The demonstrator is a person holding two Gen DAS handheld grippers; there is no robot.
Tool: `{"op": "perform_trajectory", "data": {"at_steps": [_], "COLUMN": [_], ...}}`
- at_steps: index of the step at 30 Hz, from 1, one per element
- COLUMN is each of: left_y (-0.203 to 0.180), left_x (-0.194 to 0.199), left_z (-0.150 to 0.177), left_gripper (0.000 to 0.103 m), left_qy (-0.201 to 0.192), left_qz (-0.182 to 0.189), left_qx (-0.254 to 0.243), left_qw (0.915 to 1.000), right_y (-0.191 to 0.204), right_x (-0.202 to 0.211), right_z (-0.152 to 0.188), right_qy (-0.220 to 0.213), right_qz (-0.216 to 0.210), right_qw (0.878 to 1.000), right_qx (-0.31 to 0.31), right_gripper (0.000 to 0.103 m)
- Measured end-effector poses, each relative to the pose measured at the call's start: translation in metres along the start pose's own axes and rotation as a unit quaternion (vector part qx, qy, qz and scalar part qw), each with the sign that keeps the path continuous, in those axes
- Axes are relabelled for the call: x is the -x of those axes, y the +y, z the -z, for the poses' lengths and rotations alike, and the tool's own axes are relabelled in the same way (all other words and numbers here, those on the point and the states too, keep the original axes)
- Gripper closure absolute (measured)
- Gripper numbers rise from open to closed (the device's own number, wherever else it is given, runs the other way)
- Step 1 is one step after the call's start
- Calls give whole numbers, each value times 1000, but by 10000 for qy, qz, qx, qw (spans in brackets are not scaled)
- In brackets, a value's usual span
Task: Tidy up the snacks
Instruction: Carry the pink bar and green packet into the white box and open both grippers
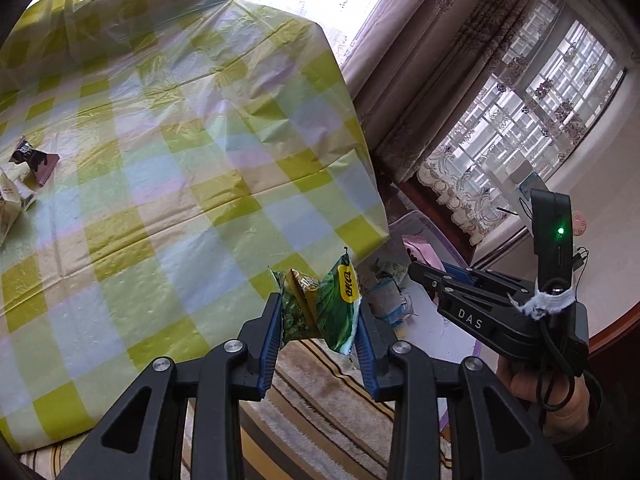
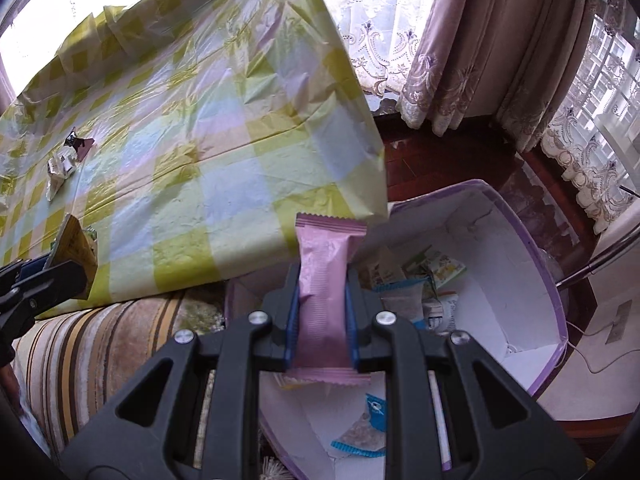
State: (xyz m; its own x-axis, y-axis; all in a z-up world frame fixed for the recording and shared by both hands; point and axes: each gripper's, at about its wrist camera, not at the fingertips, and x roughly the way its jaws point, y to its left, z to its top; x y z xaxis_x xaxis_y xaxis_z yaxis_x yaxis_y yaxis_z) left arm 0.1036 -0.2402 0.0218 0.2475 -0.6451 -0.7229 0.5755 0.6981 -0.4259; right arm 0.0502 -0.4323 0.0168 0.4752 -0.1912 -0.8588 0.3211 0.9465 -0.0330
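Observation:
My left gripper (image 1: 318,310) is shut on a crumpled green snack packet (image 1: 332,304), held past the near edge of the table above a striped rug. In the right wrist view that left gripper (image 2: 78,276) shows at the left edge, with its packet (image 2: 76,246) seen edge-on. My right gripper (image 2: 323,280) is shut on a long pink wrapped bar (image 2: 324,264), held over a white box with a lilac rim (image 2: 532,240). Several snack packets (image 2: 404,284) lie in that box. The right gripper (image 1: 416,270) and its pink bar (image 1: 418,250) also appear in the left wrist view.
A table with a green and white checked cloth (image 1: 168,152) fills the left. A dark wrapper (image 1: 34,160) and a pale packet (image 1: 10,204) lie on its left side. A striped rug (image 2: 100,340) covers the floor. Curtains (image 2: 480,60) and windows stand behind.

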Motion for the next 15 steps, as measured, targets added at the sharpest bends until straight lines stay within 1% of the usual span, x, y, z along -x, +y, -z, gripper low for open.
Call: {"op": "perform_trajectory", "data": {"at_steps": [6,12,13,14,15], "left_y": [-31,-58,-61,-64,-66], "left_x": [-17,-30,-33,-35,-36], "left_z": [4,11,12,14,15], "left_gripper": [68,67,62,61,59], "left_qy": [315,683,759,815,834], "left_qz": [340,826,891,945,959], "left_qx": [-360,-689,-754,-804,-835], "left_qw": [9983,9918,9903,9889,9884], "right_y": [-29,-48,-49,-50,-51], "right_x": [-1,-3,-3,-3,-4], "right_z": [8,13,14,14,14], "right_qy": [79,138,141,155,169], "right_qz": [203,330,346,376,401], "right_qw": [9995,9982,9980,9978,9976], "right_qx": [-246,-482,-500,-521,-539], "right_gripper": [80,79,79,78,75]}}
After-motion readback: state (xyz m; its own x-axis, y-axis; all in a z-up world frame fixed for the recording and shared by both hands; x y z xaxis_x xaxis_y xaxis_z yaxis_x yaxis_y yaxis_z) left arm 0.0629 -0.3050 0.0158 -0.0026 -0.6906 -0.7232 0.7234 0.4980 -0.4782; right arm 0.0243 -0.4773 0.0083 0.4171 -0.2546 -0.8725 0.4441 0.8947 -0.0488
